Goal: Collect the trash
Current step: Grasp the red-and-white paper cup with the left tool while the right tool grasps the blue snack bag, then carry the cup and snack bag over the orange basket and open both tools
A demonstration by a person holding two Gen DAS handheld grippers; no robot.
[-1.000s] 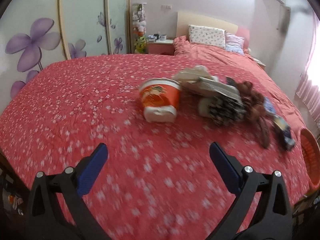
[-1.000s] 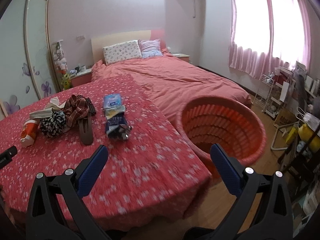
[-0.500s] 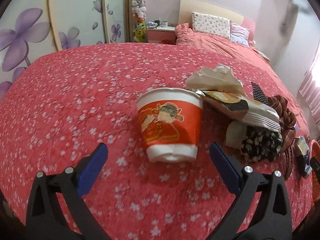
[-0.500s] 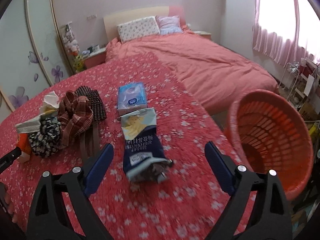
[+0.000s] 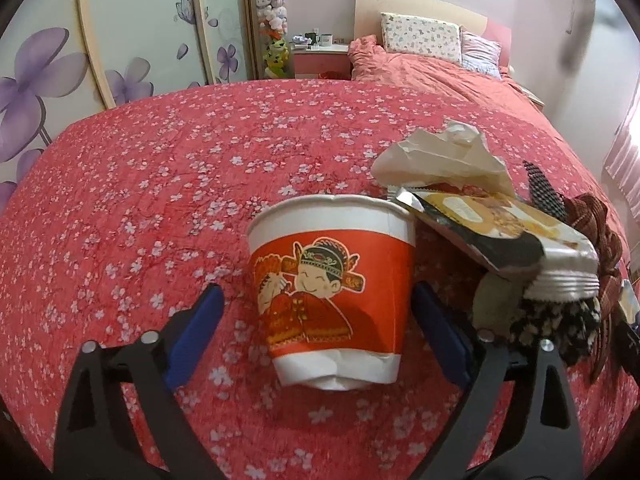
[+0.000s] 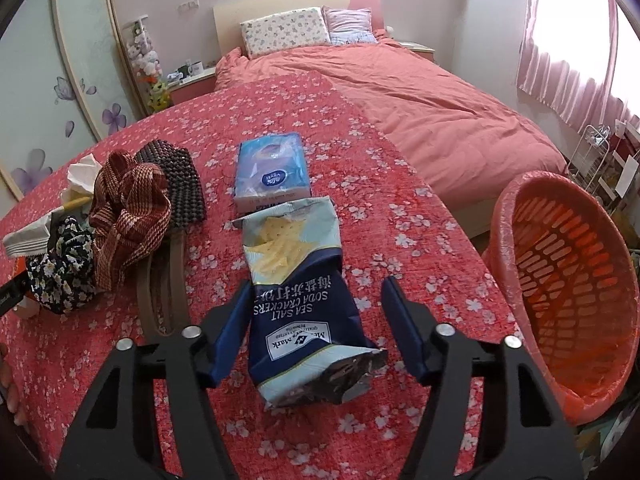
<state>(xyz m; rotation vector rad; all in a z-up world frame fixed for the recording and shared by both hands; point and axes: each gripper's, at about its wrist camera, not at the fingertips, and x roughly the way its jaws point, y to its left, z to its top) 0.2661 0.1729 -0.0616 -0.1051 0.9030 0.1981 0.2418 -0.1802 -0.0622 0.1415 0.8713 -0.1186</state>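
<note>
Left claw: the left gripper (image 5: pixel 314 309), jaws wide and just narrowing, straddles a red-and-white paper noodle cup (image 5: pixel 330 304); the right pad looks to touch it, the left stands apart.
Right claw: the right gripper (image 6: pixel 316 312), jaws half-open and just closing, brackets a navy foil cracker bag (image 6: pixel 304 304) without pressing it.
Basket: an orange slotted plastic basket (image 6: pixel 568 280) sits right of the cracker bag; contents cannot be told.

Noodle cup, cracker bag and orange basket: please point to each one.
noodle cup (image 5: pixel 332 292), left wrist view, on its red printed side.
cracker bag (image 6: pixel 304 312), right wrist view, on its dark blue middle.
orange basket (image 6: pixel 576 292), right wrist view, on its inner wall.
</note>
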